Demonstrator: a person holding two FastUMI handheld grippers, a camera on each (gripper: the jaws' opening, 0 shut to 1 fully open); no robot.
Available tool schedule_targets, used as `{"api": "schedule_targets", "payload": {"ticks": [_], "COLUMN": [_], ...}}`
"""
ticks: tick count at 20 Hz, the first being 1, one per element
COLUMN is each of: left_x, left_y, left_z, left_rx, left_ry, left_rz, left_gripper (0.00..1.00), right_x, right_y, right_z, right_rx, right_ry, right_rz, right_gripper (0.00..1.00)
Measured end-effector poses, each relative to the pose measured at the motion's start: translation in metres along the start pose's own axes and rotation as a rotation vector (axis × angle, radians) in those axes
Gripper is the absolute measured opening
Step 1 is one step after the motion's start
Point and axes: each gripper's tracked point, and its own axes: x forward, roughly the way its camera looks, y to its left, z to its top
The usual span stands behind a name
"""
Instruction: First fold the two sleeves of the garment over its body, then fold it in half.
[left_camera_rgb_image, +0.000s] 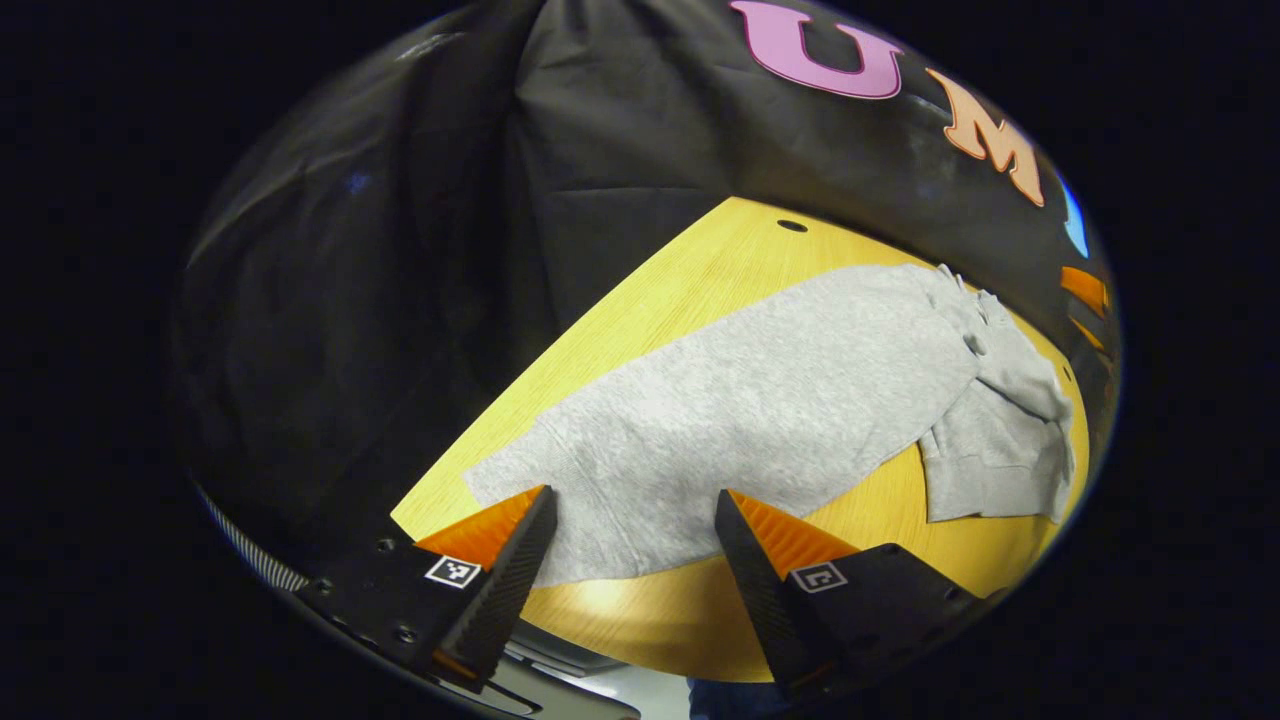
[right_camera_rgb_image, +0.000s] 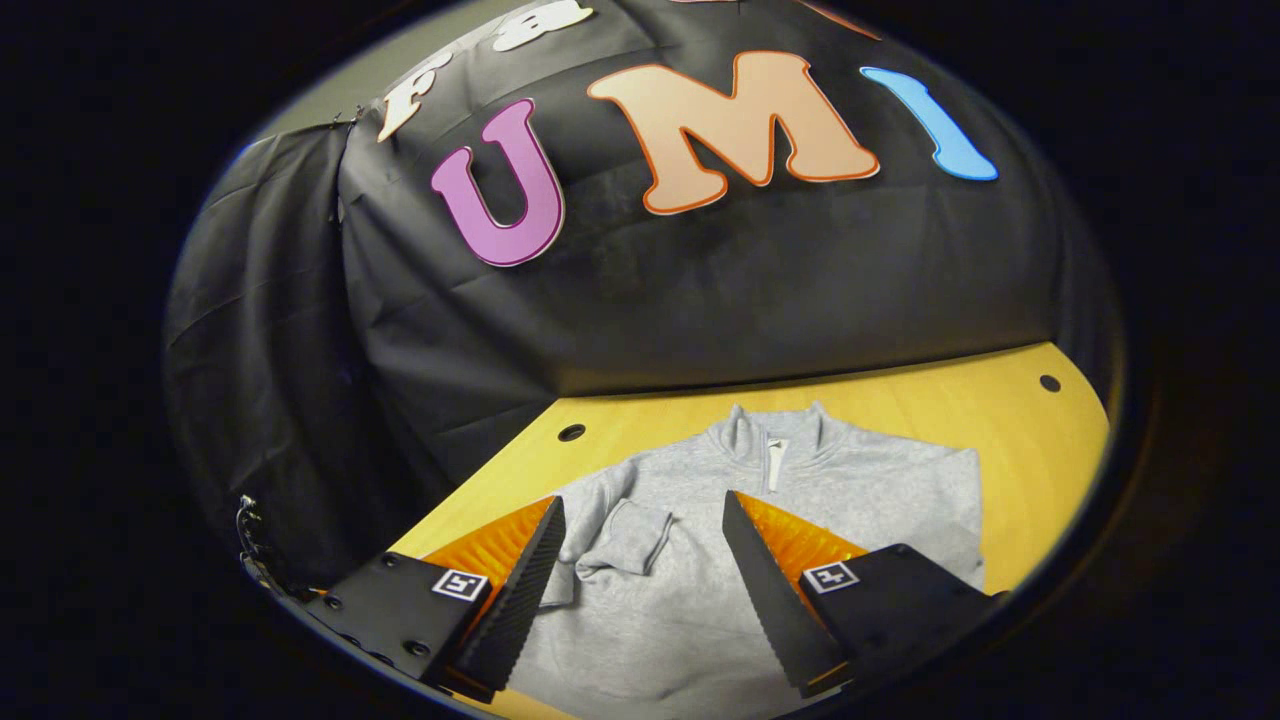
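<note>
1. Left hand-held gripper (left_camera_rgb_image: 635, 530): jaws apart, nothing between them, hovering at the near hem edge of the grey garment (left_camera_rgb_image: 760, 410). Right hand-held gripper (right_camera_rgb_image: 640, 535): jaws apart too, empty, above the garment (right_camera_rgb_image: 800, 490) body.
2. The garment lies flat on the yellow worktop (left_camera_rgb_image: 690, 280), collar (right_camera_rgb_image: 775, 435) toward the booth wall. In the right gripper view one sleeve (right_camera_rgb_image: 625, 530) looks already folded over the chest, cuff resting on the body.
3. My read: sleeves are partly or fully done. In the left gripper view the fabric at the far end (left_camera_rgb_image: 1000, 440) is bunched, and I can't tell whether it's a sleeve.
4. To do the step well: pinch a single layer at the cuff or hem corner, lift low, lay it across without dragging the body, then flatten the crease.
5. Containers: none on the worktop. Two small dark holes (right_camera_rgb_image: 572, 432) near its far edge.
</note>
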Motion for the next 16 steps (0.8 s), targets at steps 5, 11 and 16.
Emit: {"api": "schedule_targets", "payload": {"ticks": [5, 11, 16], "left_x": [0.003, 0.014, 0.015], "left_y": [0.0, -0.016, -0.019], "left_z": [0.004, 0.014, 0.019], "left_rx": [-0.007, -0.005, 0.021], "left_ry": [-0.039, -0.05, 0.002], "left_rz": [-0.004, 0.002, 0.013], "left_gripper": [0.92, 0.27, 0.04], "right_x": [-0.038, -0.084, -0.115], "right_y": [-0.022, -0.06, -0.089], "right_z": [0.017, 0.032, 0.037], "right_rx": [-0.043, 0.022, 0.016], "right_ry": [-0.032, -0.092, -0.119], "right_rz": [-0.073, -0.182, -0.264], "right_gripper": [0.94, 0.98, 0.98]}}
